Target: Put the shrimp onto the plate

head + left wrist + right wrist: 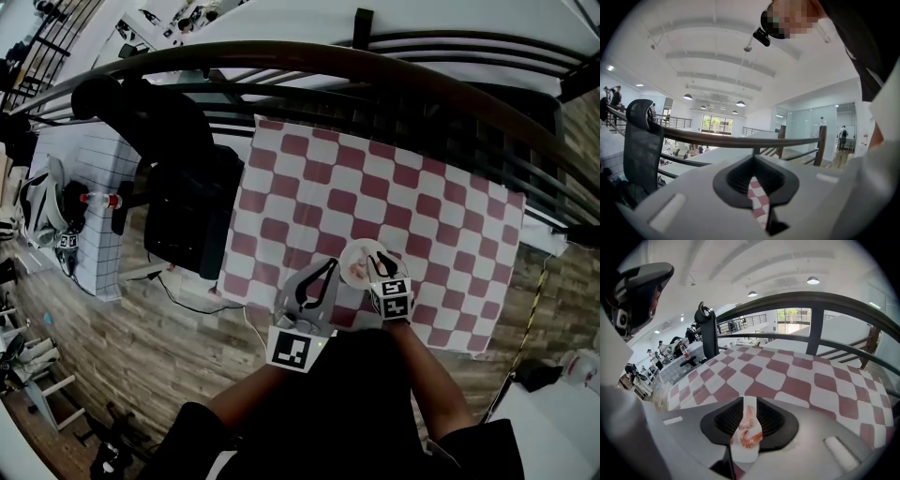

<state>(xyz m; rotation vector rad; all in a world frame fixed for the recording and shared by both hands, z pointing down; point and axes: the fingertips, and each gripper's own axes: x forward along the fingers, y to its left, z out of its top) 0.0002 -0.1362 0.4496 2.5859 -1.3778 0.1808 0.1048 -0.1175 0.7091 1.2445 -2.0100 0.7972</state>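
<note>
Low in the middle of the head view: a white plate [351, 251] on a red-and-white checkered cloth [394, 187], close to the cloth's near edge. On it, pink shrimp [357, 272], too small from up there to count.

Counted more easily through the right gripper view: two shrimp [749, 429] lying on the plate [749, 454], one above the other in the frame, both seen through the slot between the jaws. Jaws of the right gripper [749, 401] spread wide, pads clear of shrimp and plate alike, gripping nothing. Above and to the right in that frame, more of the checkered cloth [787, 376], and past it a dark railing [811, 301].

Back in the head view, the right gripper [373, 272] over the plate's lower right rim, marker cube just below. To the left of the plate and apart from it, the left gripper [328, 267], over the near edge of the cloth.

In the left gripper view, jaws of the left gripper [753, 165] parted by a narrow slot, with only a strip of the checkered cloth [757, 197] showing through and nothing held. Across the middle of that frame, the railing [740, 140]; at its left, a black chair [642, 140], also at upper left of the head view [183, 197]. Dark sleeves [356, 394] along the bottom of the head view.
</note>
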